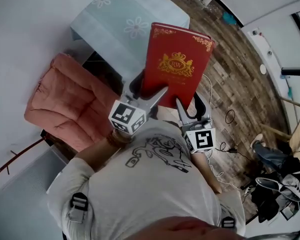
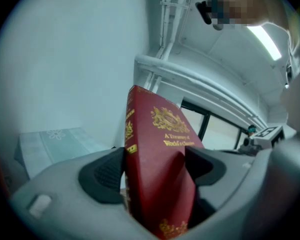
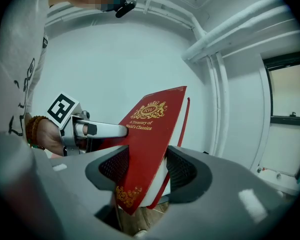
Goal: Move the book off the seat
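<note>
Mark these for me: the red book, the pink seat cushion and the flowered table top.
Red hardback book with gold crest [image 1: 177, 64]: head view, on the front cover's crest.
Pink quilted seat cushion [image 1: 65, 104]: head view, middle of the padding.
Pale blue table top with white flowers [image 1: 117, 14]: head view, bare patch between flowers.

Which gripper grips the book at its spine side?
The left gripper: its jaws hold the book by the gold-lettered spine; the right gripper clamps the side showing white page edges.

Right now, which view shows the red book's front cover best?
Head view: nearly the whole cover of the book faces the camera squarely. The left gripper view shows its spine and a slanted cover; the right gripper view shows a foreshortened cover, each between jaws.
</note>
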The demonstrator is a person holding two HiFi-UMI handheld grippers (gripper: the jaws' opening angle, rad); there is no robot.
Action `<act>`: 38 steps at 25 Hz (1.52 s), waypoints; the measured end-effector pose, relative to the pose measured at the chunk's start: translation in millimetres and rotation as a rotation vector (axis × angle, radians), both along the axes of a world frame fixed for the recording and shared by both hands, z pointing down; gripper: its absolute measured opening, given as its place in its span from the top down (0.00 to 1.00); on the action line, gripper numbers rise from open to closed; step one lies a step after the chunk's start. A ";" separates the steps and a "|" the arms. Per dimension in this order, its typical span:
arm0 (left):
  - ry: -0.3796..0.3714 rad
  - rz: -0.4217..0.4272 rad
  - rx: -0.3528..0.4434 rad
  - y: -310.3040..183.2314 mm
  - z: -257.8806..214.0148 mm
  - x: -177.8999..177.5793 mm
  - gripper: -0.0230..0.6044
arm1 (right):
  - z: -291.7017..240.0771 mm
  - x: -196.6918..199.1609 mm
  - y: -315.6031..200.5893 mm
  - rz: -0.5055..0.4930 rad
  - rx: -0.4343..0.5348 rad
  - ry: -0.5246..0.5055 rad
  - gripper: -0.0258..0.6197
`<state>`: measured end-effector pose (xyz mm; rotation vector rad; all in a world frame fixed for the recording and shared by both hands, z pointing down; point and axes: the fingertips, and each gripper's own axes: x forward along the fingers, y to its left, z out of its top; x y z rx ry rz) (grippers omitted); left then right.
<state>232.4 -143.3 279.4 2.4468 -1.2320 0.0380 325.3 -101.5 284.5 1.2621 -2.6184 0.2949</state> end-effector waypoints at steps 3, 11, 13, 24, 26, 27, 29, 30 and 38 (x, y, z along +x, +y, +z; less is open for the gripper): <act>-0.002 -0.044 -0.003 -24.6 2.6 -10.1 0.37 | 3.1 -8.1 -28.8 -0.042 -0.005 -0.010 0.58; 0.008 -0.213 -0.008 -86.8 2.4 -96.8 0.37 | 2.2 -89.7 -107.4 -0.197 0.003 -0.018 0.58; 0.001 -0.263 -0.009 -81.0 -3.8 -97.6 0.37 | -3.6 -89.7 -106.7 -0.244 0.008 -0.028 0.58; 0.011 -0.605 -0.050 -87.8 9.0 -189.0 0.37 | 7.2 -181.8 -148.1 -0.581 -0.015 -0.027 0.58; 0.013 -0.660 -0.055 -87.6 11.4 -184.0 0.37 | 9.7 -177.5 -153.4 -0.633 -0.023 -0.030 0.58; 0.019 -0.686 -0.058 -87.9 13.2 -181.8 0.37 | 11.0 -175.6 -156.4 -0.657 -0.029 -0.030 0.58; 0.038 -0.733 -0.071 -89.3 18.5 -178.9 0.37 | 13.6 -173.8 -162.7 -0.709 -0.030 -0.025 0.58; 0.049 -0.754 -0.079 -90.4 21.7 -178.6 0.37 | 15.6 -174.2 -165.8 -0.738 -0.029 -0.020 0.58; 0.049 -0.894 -0.090 -97.6 38.2 -179.1 0.37 | 33.0 -180.3 -186.0 -0.873 -0.051 -0.002 0.58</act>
